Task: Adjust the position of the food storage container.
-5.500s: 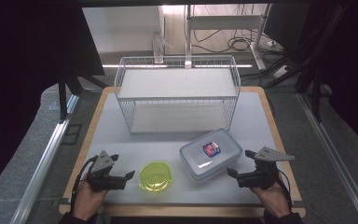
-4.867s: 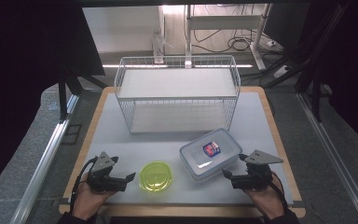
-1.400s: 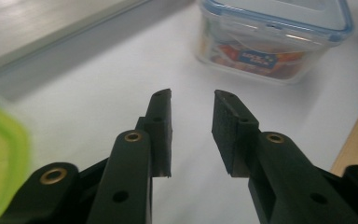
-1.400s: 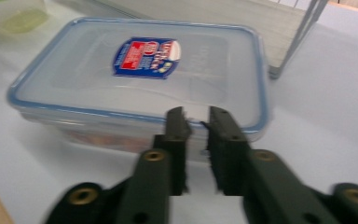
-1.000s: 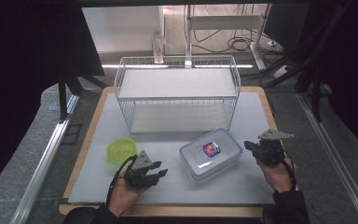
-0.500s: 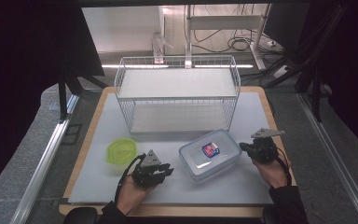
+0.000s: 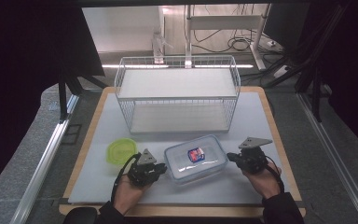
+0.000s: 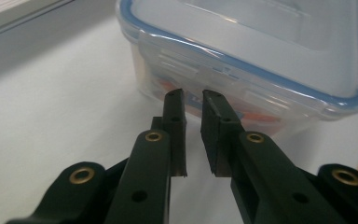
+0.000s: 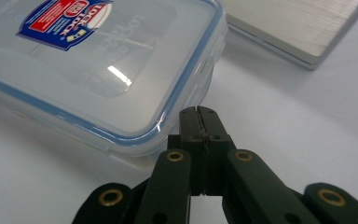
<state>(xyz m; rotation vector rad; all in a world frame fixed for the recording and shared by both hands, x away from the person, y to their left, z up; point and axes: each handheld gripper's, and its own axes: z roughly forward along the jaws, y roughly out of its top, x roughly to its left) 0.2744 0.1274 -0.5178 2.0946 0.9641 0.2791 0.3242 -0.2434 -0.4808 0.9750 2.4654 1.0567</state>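
The clear lidded container [image 7: 196,158] with a blue seal sits on the white table mat [image 7: 270,121], in front of the white wire rack [image 7: 177,93]; it is my reference for all positions.

Left gripper [image 7: 161,171]: I hold it just beside the container's left end. In the left gripper view, the jaws stand slightly apart with a narrow gap between them, and the tips [image 8: 193,100] sit at the container's side wall [image 8: 242,60], just below a lid latch. Nothing lies between the jaws. Whether the tips touch the wall, I cannot tell.

Right gripper [image 7: 230,157]: I hold it just beside the container's right end. In the right gripper view, the jaws are pressed together, gripping nothing, with the tips [image 9: 199,114] at the container's corner [image 9: 98,70].

A yellow-green lid [image 7: 121,150] lies on the mat to the left of the container, apart from it.
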